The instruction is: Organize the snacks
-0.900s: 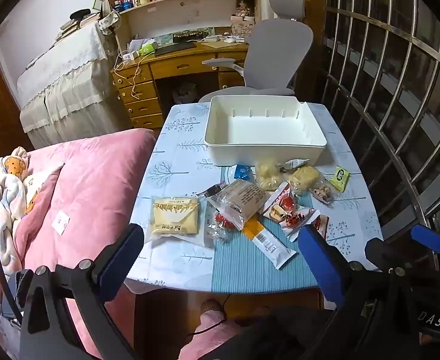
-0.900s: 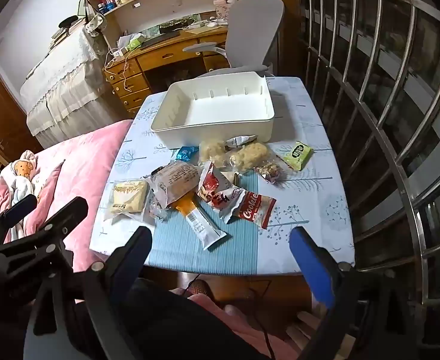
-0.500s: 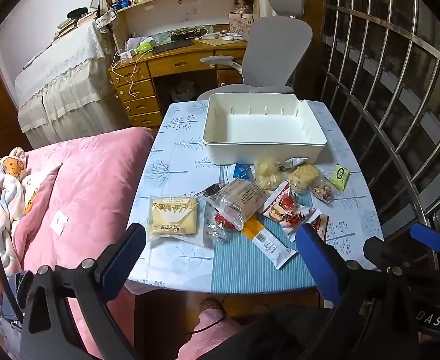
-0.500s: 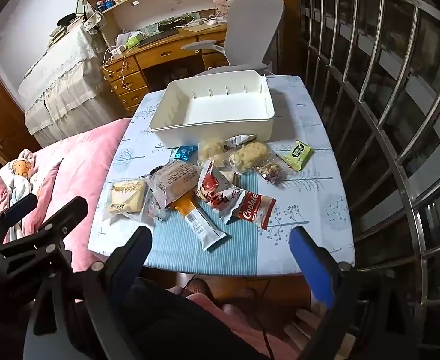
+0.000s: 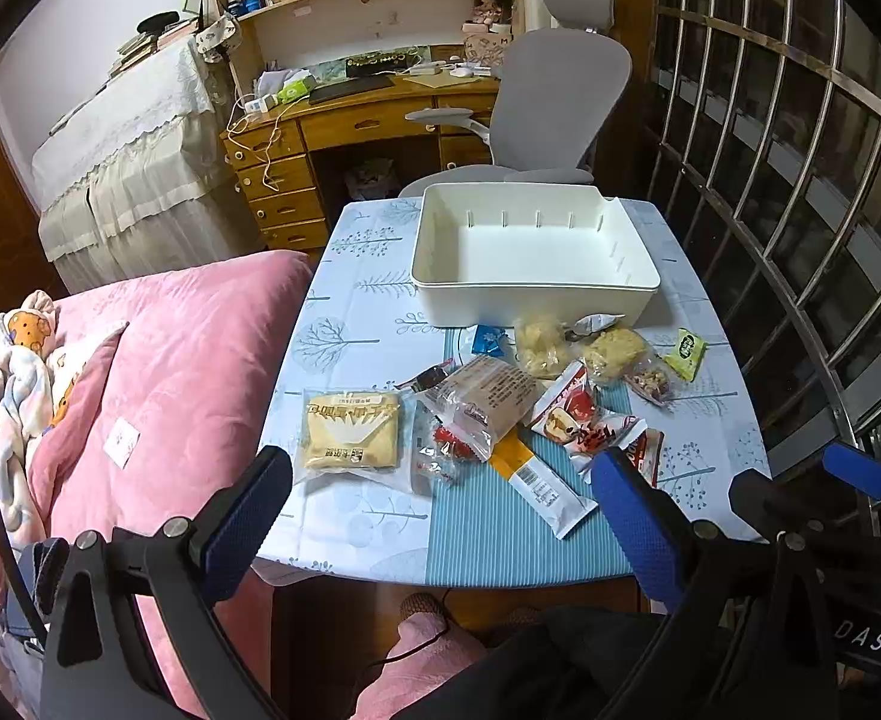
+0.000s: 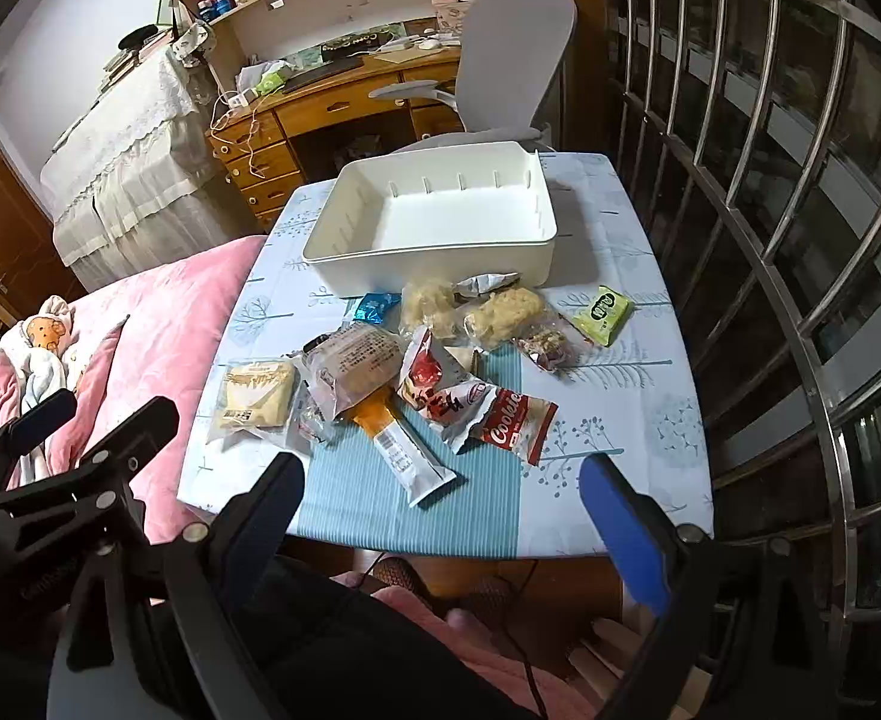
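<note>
A white bin point(image 5: 533, 300) stands empty at the far end of the small table point(image 5: 368, 516); it also shows in the right wrist view point(image 6: 434, 267). Several snack packets lie in front of it: a yellow cake packet point(image 5: 350, 429), a brown bread packet point(image 5: 482, 396), an orange-and-white bar point(image 5: 536, 480), a red Cookies packet point(image 6: 512, 423), a green packet point(image 6: 604, 313). My left gripper point(image 5: 440, 516) is open and empty, above the table's near edge. My right gripper point(image 6: 440, 510) is open and empty, also at the near edge.
A pink bed point(image 5: 158, 372) borders the table on the left. A metal window grille point(image 5: 812, 192) stands close on the right. A grey office chair point(image 5: 536, 102) and a wooden desk point(image 5: 350, 120) are behind the table.
Both views have shifted only slightly. The grippers stay open and the snacks have not moved.
</note>
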{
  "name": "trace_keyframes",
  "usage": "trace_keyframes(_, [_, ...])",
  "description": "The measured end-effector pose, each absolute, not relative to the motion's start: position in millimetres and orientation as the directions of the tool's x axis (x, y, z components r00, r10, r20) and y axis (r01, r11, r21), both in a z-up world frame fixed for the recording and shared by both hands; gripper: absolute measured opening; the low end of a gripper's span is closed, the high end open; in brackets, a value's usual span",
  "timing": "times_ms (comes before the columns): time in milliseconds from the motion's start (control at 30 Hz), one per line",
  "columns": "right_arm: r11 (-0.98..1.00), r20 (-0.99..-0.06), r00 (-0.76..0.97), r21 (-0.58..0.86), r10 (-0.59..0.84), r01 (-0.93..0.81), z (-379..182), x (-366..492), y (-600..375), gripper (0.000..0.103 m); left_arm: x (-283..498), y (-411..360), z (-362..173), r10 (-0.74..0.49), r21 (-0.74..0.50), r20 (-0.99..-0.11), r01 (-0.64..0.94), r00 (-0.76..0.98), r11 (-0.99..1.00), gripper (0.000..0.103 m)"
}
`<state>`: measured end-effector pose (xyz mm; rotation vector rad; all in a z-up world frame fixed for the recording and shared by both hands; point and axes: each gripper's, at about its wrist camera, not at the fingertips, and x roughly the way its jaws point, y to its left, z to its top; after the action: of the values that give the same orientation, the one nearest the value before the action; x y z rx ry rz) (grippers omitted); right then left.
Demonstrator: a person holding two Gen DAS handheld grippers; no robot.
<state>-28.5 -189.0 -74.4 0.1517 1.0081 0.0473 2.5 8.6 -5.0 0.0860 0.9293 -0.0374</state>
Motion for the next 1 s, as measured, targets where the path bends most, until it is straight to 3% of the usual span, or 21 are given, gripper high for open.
trace_keyframes(1000, [0.983,-0.821,0.543,0.18,0.174,-0.042,-71,-30,-198,0.094,-2,8,-7,0.039,0.057,-0.832,0.016,0.554,0.998,0.099])
